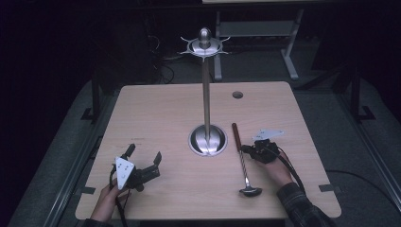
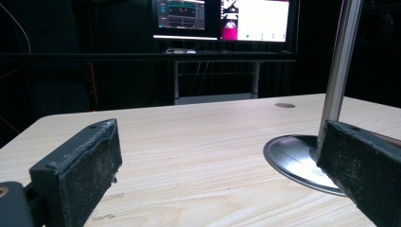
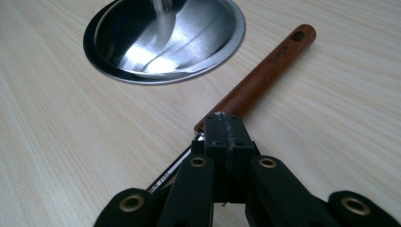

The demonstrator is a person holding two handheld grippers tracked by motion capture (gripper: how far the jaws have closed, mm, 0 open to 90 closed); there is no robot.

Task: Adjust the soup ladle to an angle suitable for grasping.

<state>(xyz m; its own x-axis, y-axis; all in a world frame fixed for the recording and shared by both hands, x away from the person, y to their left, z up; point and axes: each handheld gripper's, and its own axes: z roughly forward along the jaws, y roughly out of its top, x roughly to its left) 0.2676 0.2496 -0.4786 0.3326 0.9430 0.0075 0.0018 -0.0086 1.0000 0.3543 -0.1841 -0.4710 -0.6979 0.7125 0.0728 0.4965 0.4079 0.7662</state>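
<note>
A tall steel stand [image 1: 206, 94] with a round base [image 1: 207, 140] and a ring of hooks at its top [image 1: 204, 46] rises from the middle of the wooden table [image 1: 156, 113]. Right of the base lies a ladle [image 1: 243, 163], its brown wooden handle [image 3: 265, 80] pointing away and its bowl [image 1: 250, 191] near the front edge. My right gripper [image 3: 223, 124] is shut, its tips over the spot where handle meets metal shaft; whether it pinches the shaft I cannot tell. My left gripper [image 1: 144, 153] rests open at the front left, nothing between its pads [image 2: 90, 161], aimed toward the base [image 2: 293, 158].
A round cable hole [image 1: 238, 94] sits near the table's far edge. Behind the table stand a desk frame [image 1: 255, 28] and lit monitors [image 2: 222, 19] in a dark room. Bare tabletop lies between the two grippers.
</note>
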